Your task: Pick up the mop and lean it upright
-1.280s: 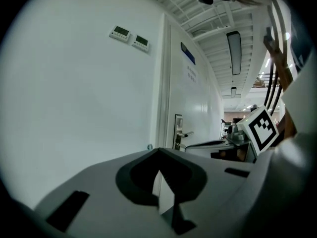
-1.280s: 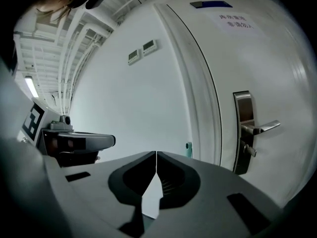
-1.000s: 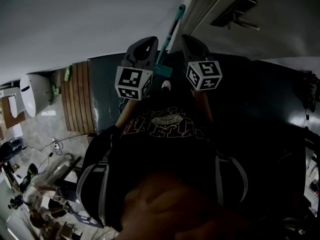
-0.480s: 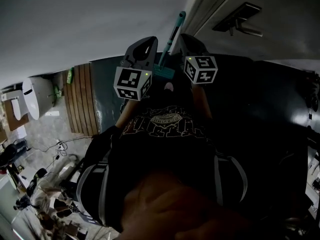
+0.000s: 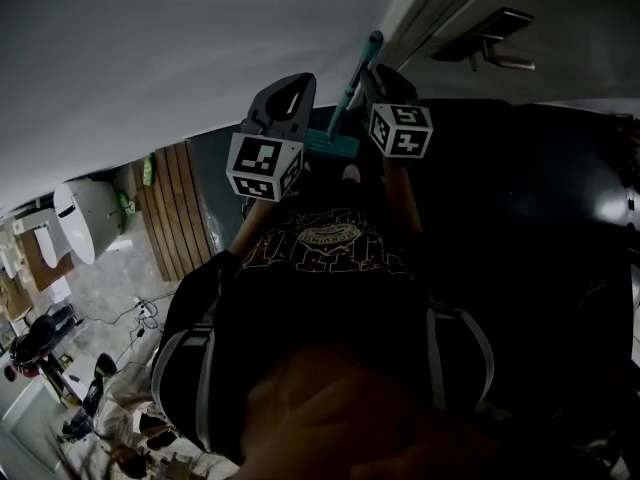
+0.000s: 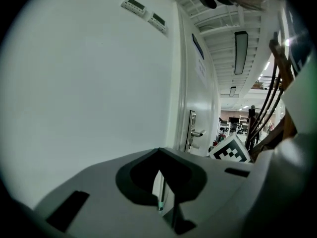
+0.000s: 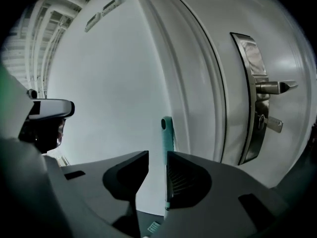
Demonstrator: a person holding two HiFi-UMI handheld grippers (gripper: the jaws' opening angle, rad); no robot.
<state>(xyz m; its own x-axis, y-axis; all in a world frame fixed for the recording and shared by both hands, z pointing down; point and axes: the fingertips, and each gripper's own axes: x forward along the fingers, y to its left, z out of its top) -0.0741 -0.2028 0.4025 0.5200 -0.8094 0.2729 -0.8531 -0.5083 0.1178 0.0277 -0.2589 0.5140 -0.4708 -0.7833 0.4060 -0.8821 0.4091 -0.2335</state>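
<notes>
The mop stands upright, its teal handle (image 5: pixel 358 73) leaning on the white wall beside the door frame and its teal head (image 5: pixel 332 145) on the dark floor. My right gripper (image 5: pixel 376 72) is at the handle. In the right gripper view the handle (image 7: pixel 167 138) stands between the jaws of this gripper (image 7: pixel 157 155), close to the right pad. A gap shows on the left, as these jaws have just been opening. My left gripper (image 5: pixel 296 84) hangs just left of the mop. Its jaws (image 6: pixel 159 152) look shut on nothing, with the handle (image 6: pixel 160 202) seen beyond them.
A white door with a metal lever handle (image 7: pixel 270 88) stands right of the mop, and the lever (image 5: pixel 490 43) also shows in the head view. A wooden slat mat (image 5: pixel 180 208) and a white toilet (image 5: pixel 88 218) lie at the left. Cables and clutter cover the lower left floor.
The right gripper has shifted up the picture, closer alongside the mop handle. The left gripper has hardly moved in the picture. The mop stays leaning on the wall.
</notes>
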